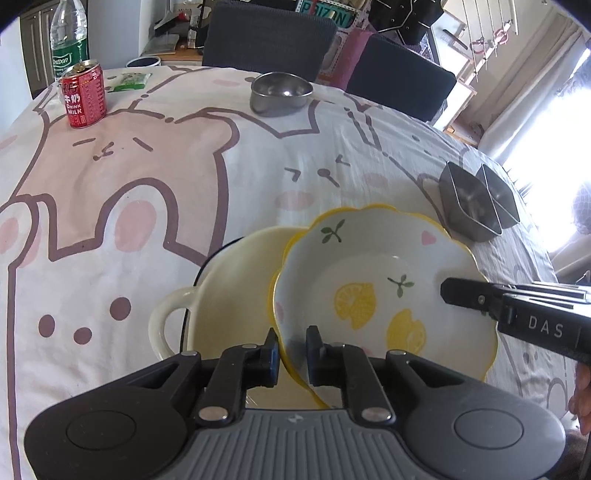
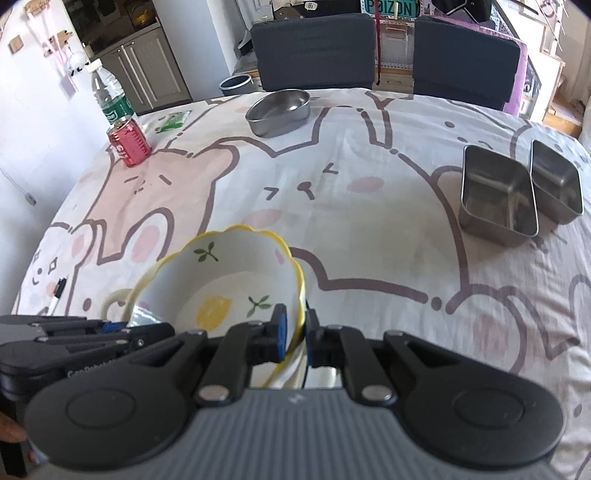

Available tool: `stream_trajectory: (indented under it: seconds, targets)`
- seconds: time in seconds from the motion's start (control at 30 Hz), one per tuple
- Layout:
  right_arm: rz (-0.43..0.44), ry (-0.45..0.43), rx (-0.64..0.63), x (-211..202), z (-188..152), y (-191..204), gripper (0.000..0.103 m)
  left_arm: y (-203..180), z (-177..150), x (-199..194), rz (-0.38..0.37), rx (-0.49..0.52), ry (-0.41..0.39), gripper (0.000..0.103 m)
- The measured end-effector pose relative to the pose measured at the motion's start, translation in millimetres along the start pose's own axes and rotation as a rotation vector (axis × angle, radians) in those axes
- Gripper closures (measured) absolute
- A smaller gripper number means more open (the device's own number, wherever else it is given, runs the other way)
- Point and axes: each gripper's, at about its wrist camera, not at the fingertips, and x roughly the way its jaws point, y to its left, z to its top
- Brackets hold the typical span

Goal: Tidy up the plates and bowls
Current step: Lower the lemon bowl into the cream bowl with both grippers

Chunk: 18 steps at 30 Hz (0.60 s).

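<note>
A lemon-patterned bowl (image 1: 369, 266) (image 2: 229, 266) with a yellow scalloped rim leans tilted inside a cream handled dish (image 1: 221, 291) (image 2: 115, 297) on the bunny-print tablecloth (image 1: 122, 173). My left gripper (image 1: 293, 350) straddles the bowl's near rim, one finger outside and one inside. A slit of bowl shows beside the inner pad, so its jaws stand slightly apart. My right gripper (image 2: 295, 332) is shut on the opposite rim, with the wall pinched between its pads. In the left wrist view it reaches in from the right (image 1: 461, 291).
A steel rounded bowl (image 1: 280, 94) (image 2: 279, 110) sits at the far side, two steel rectangular tins (image 1: 476, 203) (image 2: 495, 195) at the right. A red can (image 1: 85, 96), a water bottle (image 1: 68, 33) and a green packet (image 1: 129, 81) stand far left. A marker (image 2: 57, 293) lies near the left edge. Dark chairs (image 2: 314, 48) line the back.
</note>
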Motion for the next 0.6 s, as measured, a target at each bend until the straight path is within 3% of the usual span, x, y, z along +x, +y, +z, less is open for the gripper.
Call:
stream_trajectory:
  seconds: [0.6]
  targets:
    - [-0.072,0.003,-0.146,8,-3,13,0.095,-10,-9,18,0.028,0.061,0.077,0.078]
